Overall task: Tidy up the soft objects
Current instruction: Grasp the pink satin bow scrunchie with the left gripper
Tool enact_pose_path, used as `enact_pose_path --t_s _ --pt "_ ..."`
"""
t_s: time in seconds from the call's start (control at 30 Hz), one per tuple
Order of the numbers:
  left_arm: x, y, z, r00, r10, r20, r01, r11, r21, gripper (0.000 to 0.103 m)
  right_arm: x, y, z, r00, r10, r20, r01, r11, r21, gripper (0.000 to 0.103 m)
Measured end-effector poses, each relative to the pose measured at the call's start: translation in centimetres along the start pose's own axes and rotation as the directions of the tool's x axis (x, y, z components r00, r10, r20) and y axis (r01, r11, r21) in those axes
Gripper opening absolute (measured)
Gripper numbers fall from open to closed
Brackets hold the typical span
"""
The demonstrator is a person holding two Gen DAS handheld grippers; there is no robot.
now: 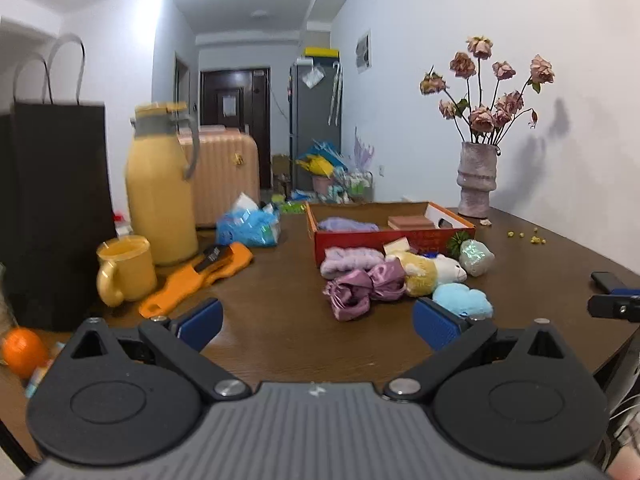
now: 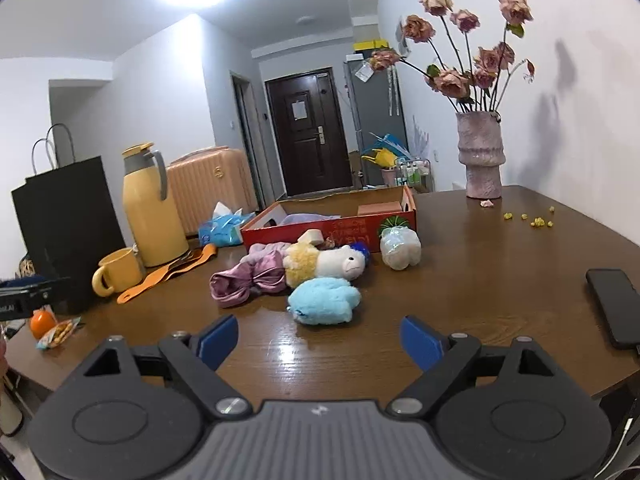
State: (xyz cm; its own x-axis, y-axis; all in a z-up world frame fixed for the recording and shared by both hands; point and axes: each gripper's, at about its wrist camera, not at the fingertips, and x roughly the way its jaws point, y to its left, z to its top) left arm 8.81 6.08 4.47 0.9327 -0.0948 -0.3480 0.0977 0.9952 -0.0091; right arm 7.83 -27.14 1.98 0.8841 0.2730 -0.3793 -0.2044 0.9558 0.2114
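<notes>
Several soft things lie heaped on the brown table [image 1: 280, 320]: a purple satin bundle [image 1: 360, 286] [image 2: 248, 280], a lilac fluffy piece [image 1: 348, 260], a yellow-and-white plush lamb [image 1: 432, 270] [image 2: 324, 262], a light-blue plush [image 1: 464, 300] [image 2: 324, 300] and a clear-wrapped soft lump [image 1: 476, 258] [image 2: 400, 248]. Behind them stands a red cardboard box [image 1: 392, 236] [image 2: 320, 228] with a lilac cloth [image 1: 348, 225] inside. My left gripper [image 1: 318, 322] hovers open just short of the purple bundle. My right gripper [image 2: 320, 340] is open too, with the blue plush just ahead of its fingers. Neither holds anything.
On the left stand a yellow thermos jug [image 1: 160, 196], a yellow mug [image 1: 126, 270], a black paper bag [image 1: 52, 208], an orange strap-like tool [image 1: 200, 276] and a blue packet [image 1: 248, 226]. A vase of dried roses [image 1: 478, 178] stands far right. A phone [image 2: 616, 308] lies at the right edge.
</notes>
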Motion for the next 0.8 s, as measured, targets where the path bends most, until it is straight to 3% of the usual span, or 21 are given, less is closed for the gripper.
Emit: enact_pose_path --t_s 0.1,0.23,0.33,0.37,0.5,0.57,0.63,0.7,0.8 --pt "2.9 0.3 -0.3 0.998 -0.019 -0.062 0.017 1.000 -0.019 0.103 1.9 0.0 -0.1 1.000 0.007 -0.027 -0.007 1.000 0.010 0.086" --pt "8.1 0.8 -0.1 0.988 -0.060 -0.140 0.050 0.996 -0.069 0.101 5.8 0.4 0.0 0.996 0.015 -0.083 -0.014 1.000 0.004 0.064" --pt "11.7 1.5 1.0 0.982 -0.102 -0.158 0.082 0.988 -0.131 0.093 9.4 0.8 1.2 0.992 0.060 -0.113 -0.057 0.998 0.027 0.048" --pt "13.2 1.7 1.5 0.981 -0.117 -0.155 0.094 0.984 -0.151 0.086 10.7 1.1 1.8 0.991 0.072 -0.116 -0.069 0.997 0.028 0.043" --pt "18.8 2.8 2.9 0.969 -0.149 -0.196 0.104 0.970 -0.221 0.067 16.3 2.9 4.4 0.988 0.109 -0.113 -0.110 0.994 -0.007 0.041" --pt "21.7 3.5 3.1 0.951 -0.201 -0.237 0.137 0.956 -0.260 0.064 19.5 4.0 5.8 0.984 0.128 -0.122 -0.132 0.991 -0.031 0.041" --pt "23.7 3.8 2.9 0.936 -0.230 -0.268 0.151 0.946 -0.285 0.053 22.6 5.1 7.0 0.981 0.148 -0.126 -0.154 0.987 -0.043 0.040" --pt "25.0 3.8 2.3 0.920 -0.237 -0.313 0.151 0.950 -0.274 0.028 25.5 6.2 7.9 0.977 0.165 -0.136 -0.174 0.983 -0.058 0.040" --pt "25.6 4.1 1.0 0.904 -0.229 -0.360 0.125 0.949 -0.291 0.011 29.1 7.5 7.8 0.974 0.150 -0.170 -0.170 0.979 -0.112 0.040"
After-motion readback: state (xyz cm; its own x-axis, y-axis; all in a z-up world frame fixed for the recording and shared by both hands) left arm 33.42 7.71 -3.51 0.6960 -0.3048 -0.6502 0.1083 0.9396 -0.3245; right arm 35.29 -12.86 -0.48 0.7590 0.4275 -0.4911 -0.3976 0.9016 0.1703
